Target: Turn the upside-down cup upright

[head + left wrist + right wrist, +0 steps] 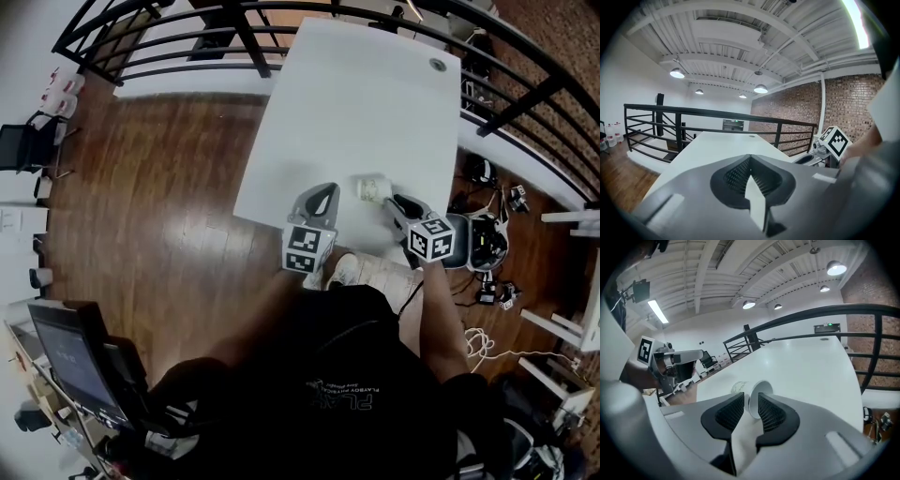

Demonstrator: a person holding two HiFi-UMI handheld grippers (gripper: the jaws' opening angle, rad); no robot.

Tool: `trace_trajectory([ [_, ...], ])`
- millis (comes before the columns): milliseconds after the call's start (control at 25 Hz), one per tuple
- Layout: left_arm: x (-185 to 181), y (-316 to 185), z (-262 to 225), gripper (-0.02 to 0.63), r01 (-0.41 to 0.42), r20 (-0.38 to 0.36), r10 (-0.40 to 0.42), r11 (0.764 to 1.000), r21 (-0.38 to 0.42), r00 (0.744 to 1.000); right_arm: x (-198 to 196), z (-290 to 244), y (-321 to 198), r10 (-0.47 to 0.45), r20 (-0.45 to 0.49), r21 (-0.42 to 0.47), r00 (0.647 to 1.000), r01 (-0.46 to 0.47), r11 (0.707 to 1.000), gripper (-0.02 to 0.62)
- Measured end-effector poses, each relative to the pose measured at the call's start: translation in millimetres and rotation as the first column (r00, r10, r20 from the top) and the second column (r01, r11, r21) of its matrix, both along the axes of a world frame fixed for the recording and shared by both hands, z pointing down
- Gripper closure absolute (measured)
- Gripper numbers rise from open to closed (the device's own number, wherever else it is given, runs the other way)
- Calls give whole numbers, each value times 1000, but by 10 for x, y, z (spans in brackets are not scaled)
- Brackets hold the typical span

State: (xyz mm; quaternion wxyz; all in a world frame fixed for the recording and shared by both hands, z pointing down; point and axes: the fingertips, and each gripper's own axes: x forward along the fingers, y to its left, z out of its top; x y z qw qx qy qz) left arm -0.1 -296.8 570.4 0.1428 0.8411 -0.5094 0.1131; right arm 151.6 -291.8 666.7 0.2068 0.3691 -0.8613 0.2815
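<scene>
Two hand-held grippers sit over the near edge of a white worktop [356, 103]. The person holding them stands on a wooden floor [159, 187].

1. Right hand-held gripper [751, 398]: released. Its two ribbed pads [729, 414] stand apart, and the paper cup [759, 391] sits in the gap at their tips. Whether either pad touches the cup cannot be determined.
2. Paper cup: it is on the worktop close to the near edge, between the two hand-held grippers in the head view and just beside the right one's jaws. It appears to lie on its side. One round white end faces the right gripper view, and the printed wall runs away to the left behind it.
3. Left hand-held gripper [750, 159]: clenched. Its jaws meet at the tips with nothing between them. It sits to the left of the cup, apart from it, over the worktop edge.
4. Marker cube [836, 140] of the right hand-held gripper: visible at the right side of the left gripper view.

Surroundings: a black railing [187, 37] borders the far and side edges of the worktop. A brick wall [801, 112] stands beyond it. A monitor [70, 361] is on the person's left.
</scene>
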Motion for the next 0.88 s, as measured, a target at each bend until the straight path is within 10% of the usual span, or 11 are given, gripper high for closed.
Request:
trace_trajectory([
  [880, -47, -137, 21, 607, 18, -12, -18, 1000, -2, 1000, -103, 64, -107, -45, 86, -95, 995, 53, 994, 543],
])
